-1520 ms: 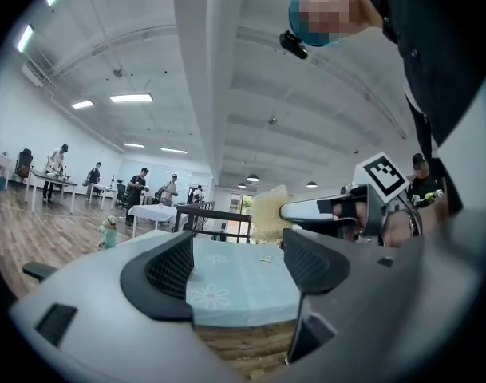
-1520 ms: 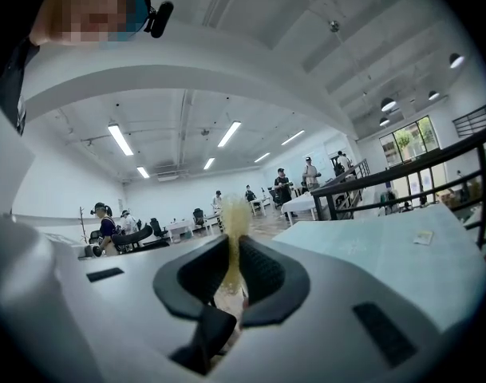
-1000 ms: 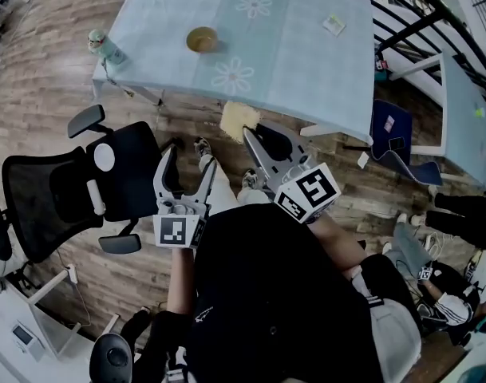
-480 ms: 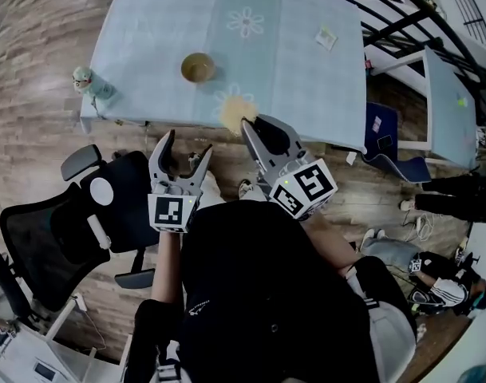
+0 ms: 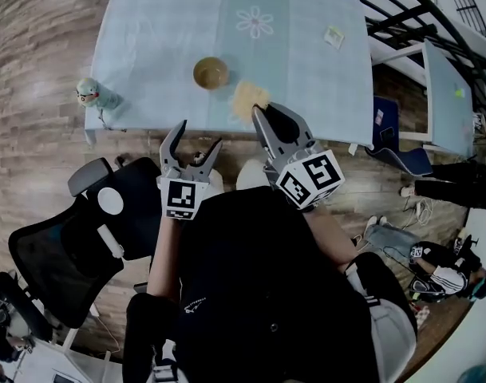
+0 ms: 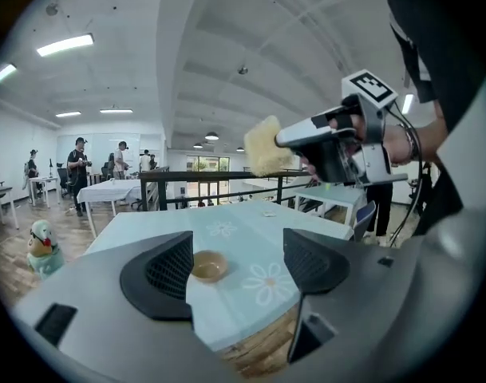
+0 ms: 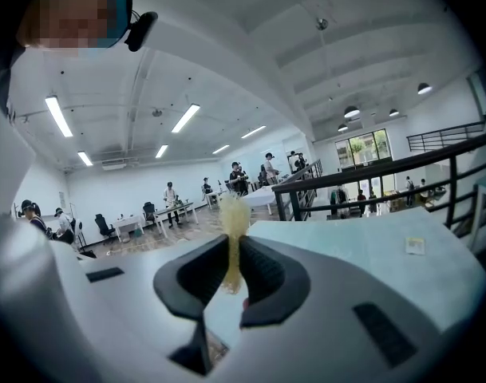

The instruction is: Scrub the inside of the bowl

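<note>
A small tan bowl stands upright on the pale blue table, near its front edge; the left gripper view has the bowl between the jaws but far off. My left gripper hangs open and empty before the table edge, well short of the bowl. My right gripper is shut on a flat yellow sponge, which pokes over the table's front edge, right of the bowl. Seen edge-on, the sponge is squeezed between the right pads. The right gripper with its sponge shows high in the left gripper view.
A small figurine sits at the table's left front corner and a card at the far right. A black office chair stands to my left. A second table and a blue chair are to the right. People stand far off.
I have moved closer to the table: both grippers went forward, and the sponge now overlaps the table's front edge beside the bowl. The left jaws kept the same gap.
</note>
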`<control>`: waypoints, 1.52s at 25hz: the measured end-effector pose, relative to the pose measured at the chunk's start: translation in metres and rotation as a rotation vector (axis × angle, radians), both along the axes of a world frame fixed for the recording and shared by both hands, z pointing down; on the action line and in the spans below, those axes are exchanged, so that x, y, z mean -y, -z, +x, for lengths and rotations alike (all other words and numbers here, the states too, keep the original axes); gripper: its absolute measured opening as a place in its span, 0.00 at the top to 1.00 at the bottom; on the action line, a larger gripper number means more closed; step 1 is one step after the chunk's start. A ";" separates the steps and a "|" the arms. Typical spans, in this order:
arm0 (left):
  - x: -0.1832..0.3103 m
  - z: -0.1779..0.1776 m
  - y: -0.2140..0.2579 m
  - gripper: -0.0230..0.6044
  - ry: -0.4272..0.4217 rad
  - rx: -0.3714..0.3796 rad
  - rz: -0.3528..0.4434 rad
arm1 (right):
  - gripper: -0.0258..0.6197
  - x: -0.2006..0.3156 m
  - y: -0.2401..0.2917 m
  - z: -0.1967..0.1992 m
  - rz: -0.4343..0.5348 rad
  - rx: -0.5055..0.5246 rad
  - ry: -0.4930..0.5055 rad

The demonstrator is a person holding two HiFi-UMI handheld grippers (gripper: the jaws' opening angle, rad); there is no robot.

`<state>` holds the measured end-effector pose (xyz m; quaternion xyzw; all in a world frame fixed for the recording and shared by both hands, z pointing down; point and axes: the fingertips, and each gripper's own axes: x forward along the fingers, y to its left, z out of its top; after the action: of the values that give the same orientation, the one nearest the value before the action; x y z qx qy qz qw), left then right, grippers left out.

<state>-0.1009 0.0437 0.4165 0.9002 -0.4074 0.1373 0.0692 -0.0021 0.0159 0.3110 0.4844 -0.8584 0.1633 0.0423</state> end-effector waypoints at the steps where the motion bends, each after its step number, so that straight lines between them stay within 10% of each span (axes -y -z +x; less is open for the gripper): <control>1: 0.003 -0.002 -0.006 0.42 -0.002 0.018 -0.003 | 0.89 0.003 -0.003 -0.001 -0.010 -0.004 -0.004; 17: 0.099 0.008 -0.090 0.23 0.069 0.167 -0.159 | 0.89 0.092 -0.042 0.036 -0.117 0.011 0.047; 38: 0.167 0.035 -0.212 0.22 -0.136 0.300 -0.351 | 0.89 0.138 -0.154 0.004 -0.378 -0.156 0.118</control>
<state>-0.0661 -0.1236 0.6286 0.8692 -0.3217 0.3425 0.1540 0.0014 -0.1216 0.4648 0.4280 -0.8335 0.2806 0.2082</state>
